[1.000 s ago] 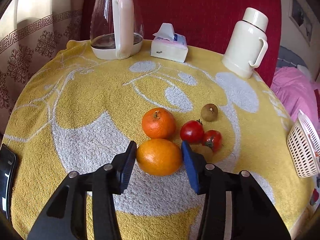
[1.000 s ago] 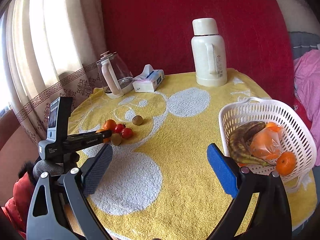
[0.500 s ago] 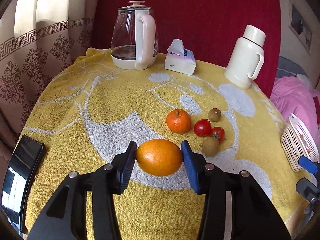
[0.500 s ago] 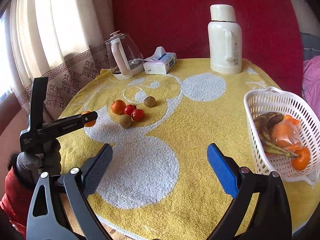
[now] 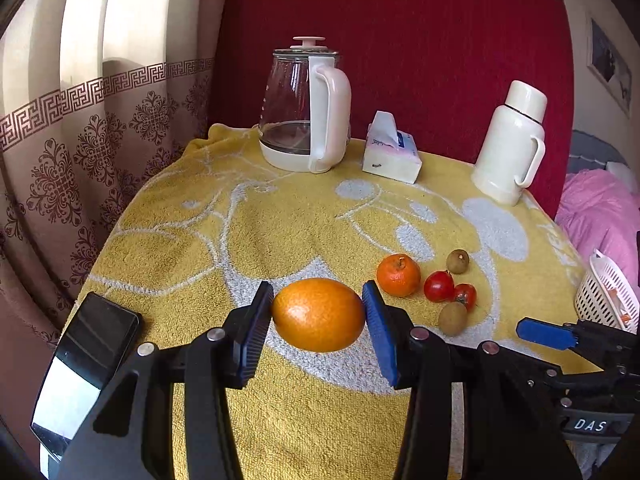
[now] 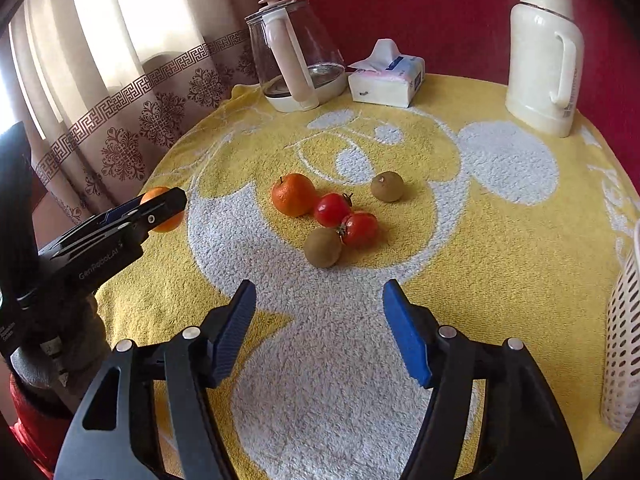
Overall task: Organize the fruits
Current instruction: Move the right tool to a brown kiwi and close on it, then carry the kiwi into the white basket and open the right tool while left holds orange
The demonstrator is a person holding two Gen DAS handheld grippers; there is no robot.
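left claw [image 5: 318, 314]: clamped on orange [image 5: 318, 315], lifted off table [image 5: 280, 220] | right claw [image 6: 316, 328]: just narrowed, jaws apart, empty, kiwi [image 6: 322, 247] at 12 o'clock | handling: orange firm, smooth, rolls; hold across widest middle | basket [image 6: 624, 340] at 3 o'clock

Each camera looks forward and downward along its own gripper's fingers, close over the yellow towel [image 5: 192, 240]. Both views share the fruit cluster [image 6: 332, 212], glass kettle [image 5: 304, 108], tissue pack [image 6: 386, 80] and thermos [image 5: 510, 144]; each view catches the other gripper at its edge.
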